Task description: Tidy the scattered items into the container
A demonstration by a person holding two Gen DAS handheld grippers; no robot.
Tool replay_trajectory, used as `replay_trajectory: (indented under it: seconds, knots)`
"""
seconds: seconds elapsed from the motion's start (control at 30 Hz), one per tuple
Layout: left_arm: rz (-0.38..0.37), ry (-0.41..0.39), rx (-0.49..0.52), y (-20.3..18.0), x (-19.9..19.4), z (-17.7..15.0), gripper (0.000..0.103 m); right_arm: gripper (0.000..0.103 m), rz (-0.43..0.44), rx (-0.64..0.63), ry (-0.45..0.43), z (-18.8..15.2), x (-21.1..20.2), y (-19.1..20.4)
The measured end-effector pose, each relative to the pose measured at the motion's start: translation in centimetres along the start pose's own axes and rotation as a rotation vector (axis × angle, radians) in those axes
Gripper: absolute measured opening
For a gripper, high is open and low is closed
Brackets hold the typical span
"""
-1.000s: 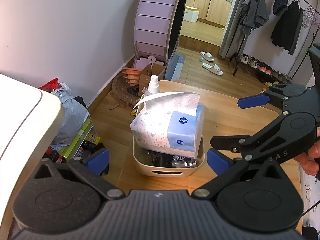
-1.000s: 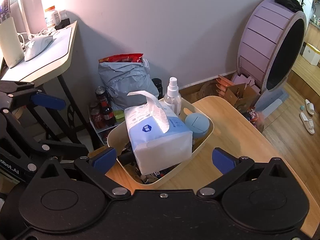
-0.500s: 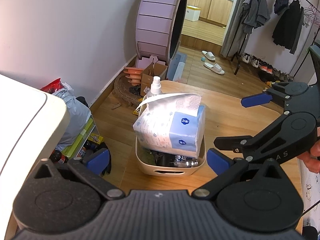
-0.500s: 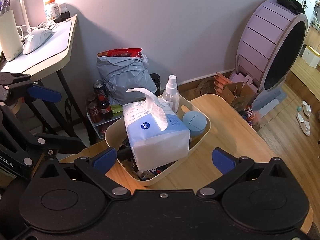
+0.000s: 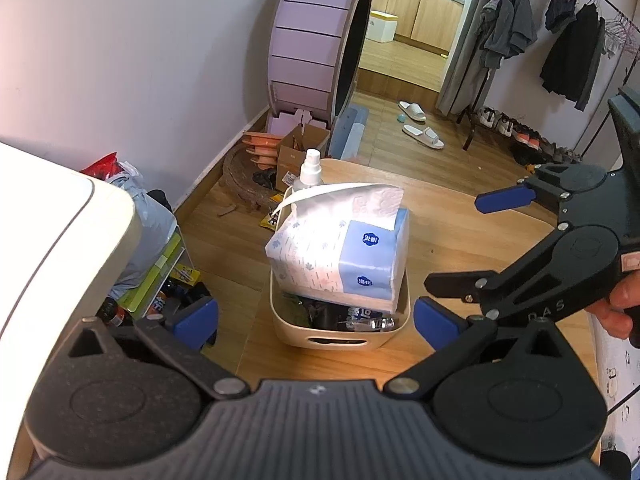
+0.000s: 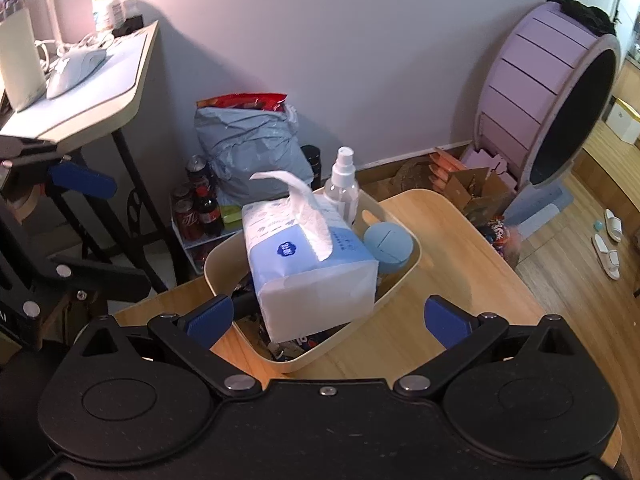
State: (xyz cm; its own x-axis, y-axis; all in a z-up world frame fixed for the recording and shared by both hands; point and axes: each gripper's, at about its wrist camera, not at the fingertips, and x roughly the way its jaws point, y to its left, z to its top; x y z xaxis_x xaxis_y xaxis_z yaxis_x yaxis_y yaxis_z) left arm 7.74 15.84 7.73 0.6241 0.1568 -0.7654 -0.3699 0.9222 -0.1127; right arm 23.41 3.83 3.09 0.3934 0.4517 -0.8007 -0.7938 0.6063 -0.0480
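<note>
A cream bin (image 5: 340, 340) (image 6: 396, 284) stands on the wooden table (image 5: 460, 232) (image 6: 460, 280). A blue-and-white tissue pack (image 5: 340, 256) (image 6: 312, 272) lies on top of its contents. A clear spray bottle (image 5: 310, 170) (image 6: 344, 184) and a round blue case (image 6: 388, 242) stand in it too, with dark small items beneath. My left gripper (image 5: 316, 318) is open and empty, above and in front of the bin. My right gripper (image 6: 328, 318) is open and empty, held back above the bin; it also shows in the left wrist view (image 5: 472, 256).
A white desk (image 6: 80, 92) with a mouse stands to the left. A grey bag (image 6: 248, 148) and drink bottles (image 6: 198, 208) sit beside the table by the wall. A purple wheel (image 5: 320, 40) (image 6: 560, 92) and cardboard box (image 5: 296, 152) stand on the floor beyond.
Both grippers have drawn back and up from the bin, so it looks smaller and farther. Both stay open. The bin's contents have not moved.
</note>
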Motion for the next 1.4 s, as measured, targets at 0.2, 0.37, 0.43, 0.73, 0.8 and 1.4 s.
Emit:
replay_trajectory:
  seconds: [0.2,0.37,0.43,0.73,0.8,1.4]
  knots:
    - [-0.002,0.009,0.002,0.1,0.4,0.9,0.103,0.103,0.017,-0.015,0.036,0.6,0.7,-0.3]
    - [-0.002,0.059,0.040,-0.4,1.8,1.9,0.103,0.103,0.024,-0.013,0.110,1.4,1.6,-1.2]
    - [-0.008,0.078,0.042,-0.4,2.5,2.4,0.103,0.103,0.032,-0.015,0.132,1.7,1.8,-1.6]
    - [-0.013,0.156,0.091,-0.8,3.9,4.6,0.103,0.103,0.021,-0.035,0.182,2.7,2.5,-2.9]
    - [-0.014,0.170,0.100,-0.7,4.0,4.8,0.103,0.103,0.019,-0.038,0.187,2.9,2.6,-2.9]
    - [0.001,0.185,0.120,-0.8,3.5,4.5,0.103,0.103,0.021,-0.092,0.240,3.3,2.7,-2.2]
